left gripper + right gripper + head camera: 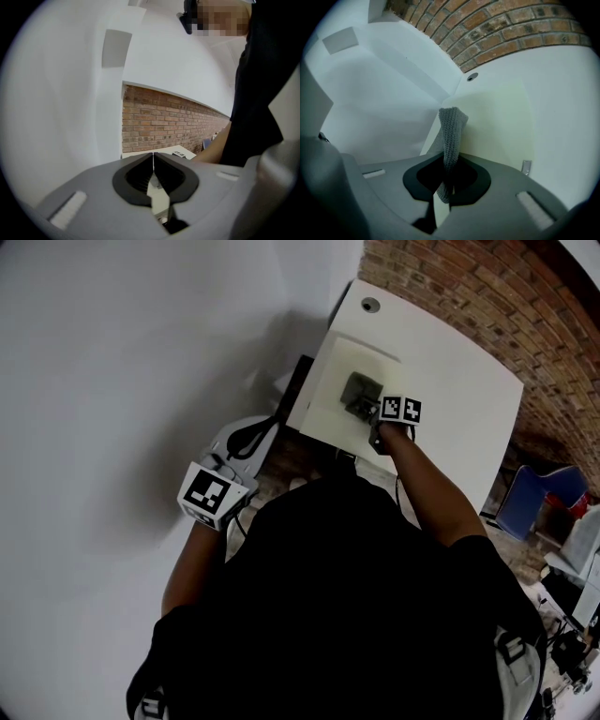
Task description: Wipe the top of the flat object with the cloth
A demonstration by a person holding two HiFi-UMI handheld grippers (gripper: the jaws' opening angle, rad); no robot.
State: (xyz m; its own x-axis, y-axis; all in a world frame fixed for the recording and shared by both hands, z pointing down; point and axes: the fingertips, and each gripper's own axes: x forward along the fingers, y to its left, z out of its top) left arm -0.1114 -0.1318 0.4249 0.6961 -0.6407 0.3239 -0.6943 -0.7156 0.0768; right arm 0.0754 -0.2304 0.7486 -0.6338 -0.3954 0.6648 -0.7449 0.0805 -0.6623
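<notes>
Pinching a fold of the grey knitted cloth (451, 133) tight in the right gripper (446, 187), over the pale flat board (497, 126) on the white table (562, 93), probably to drag the loose end across its top. Holding the left gripper (153, 161) closed and empty, well off the table, seemingly out of the way.
</notes>
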